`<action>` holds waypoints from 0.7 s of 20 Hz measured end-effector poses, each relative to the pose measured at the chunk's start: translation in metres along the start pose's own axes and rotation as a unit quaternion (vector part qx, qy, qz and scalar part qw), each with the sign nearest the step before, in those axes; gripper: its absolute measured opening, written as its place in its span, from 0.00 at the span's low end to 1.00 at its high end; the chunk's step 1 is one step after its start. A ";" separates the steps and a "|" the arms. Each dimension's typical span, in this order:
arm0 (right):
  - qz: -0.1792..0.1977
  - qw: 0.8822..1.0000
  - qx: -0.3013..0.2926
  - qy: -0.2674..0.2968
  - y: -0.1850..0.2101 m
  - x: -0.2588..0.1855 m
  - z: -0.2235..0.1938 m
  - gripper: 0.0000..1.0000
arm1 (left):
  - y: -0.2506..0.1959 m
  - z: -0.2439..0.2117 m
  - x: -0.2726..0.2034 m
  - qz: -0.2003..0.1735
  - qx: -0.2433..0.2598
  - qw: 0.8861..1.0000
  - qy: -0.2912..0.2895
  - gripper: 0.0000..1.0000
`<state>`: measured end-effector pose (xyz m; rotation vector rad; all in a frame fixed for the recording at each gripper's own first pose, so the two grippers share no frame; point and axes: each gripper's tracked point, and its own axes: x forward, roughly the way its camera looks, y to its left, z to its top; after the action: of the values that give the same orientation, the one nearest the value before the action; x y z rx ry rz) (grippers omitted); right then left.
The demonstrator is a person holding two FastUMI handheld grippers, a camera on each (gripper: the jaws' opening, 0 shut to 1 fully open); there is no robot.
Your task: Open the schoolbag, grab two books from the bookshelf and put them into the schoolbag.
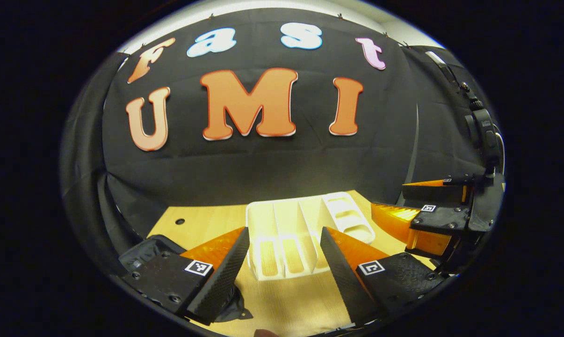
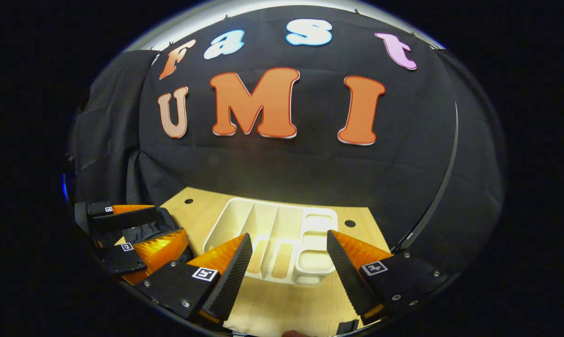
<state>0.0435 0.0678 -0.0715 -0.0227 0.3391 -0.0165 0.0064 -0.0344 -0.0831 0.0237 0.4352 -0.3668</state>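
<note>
**Both claws open and empty over the white bookshelf**

The left gripper view carries something dark at its lower left: a piece of the black schoolbag [image 1: 144, 255] lying on the wooden table [image 1: 207, 220], partly behind the left gripper's [image 1: 284, 248] own left finger. The same view catches the right gripper [image 1: 410, 208] at its right edge, raised above the table, its two orange fingers stacked one above the other with a gap between them. A dark device on a stand [image 1: 485, 133] rises behind it.

The right gripper view gives the mirror of this. The left gripper [image 2: 144, 227] sits at its lower left edge, with the schoolbag [image 2: 169, 222] as a dark shape just behind it. This view also takes in more of the far side of the table [image 2: 357, 215], with round holes in the wood near the cloth wall.

The bookshelf [image 1: 286, 220] is a white plastic rack with upright dividers and slotted ends, lying on the table. It sits straight ahead of each gripper, framed between the fingertips in both views, a little beyond them. No books can be made out in its slots.

The left gripper's fingers are spread wide, nothing between them, touching nothing. The right gripper [image 2: 289, 250] is likewise wide apart and empty, hanging above the table in front of the bookshelf [image 2: 268, 224].
</note>
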 end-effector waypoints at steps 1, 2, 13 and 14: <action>-0.002 1.000 -0.002 -0.019 -0.004 -0.004 0.013 0.95 | -0.002 0.010 -0.004 0.007 0.001 1.000 -0.017 0.97; -0.007 0.999 -0.007 -0.035 -0.007 -0.009 0.022 0.95 | -0.004 0.016 -0.006 0.013 -0.001 0.999 -0.032 1.00; 0.025 0.995 -0.001 -0.093 0.012 -0.032 0.039 0.94 | 0.012 0.073 -0.041 0.073 -0.014 0.982 -0.174 0.96; 0.027 0.995 0.002 -0.093 0.014 -0.031 0.039 0.94 | 0.013 0.069 -0.042 0.076 -0.015 0.981 -0.177 0.96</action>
<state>0.0271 0.0827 -0.0250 -0.0115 0.1533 0.0381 0.0035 -0.0143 -0.0041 -0.0368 0.0852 -0.2068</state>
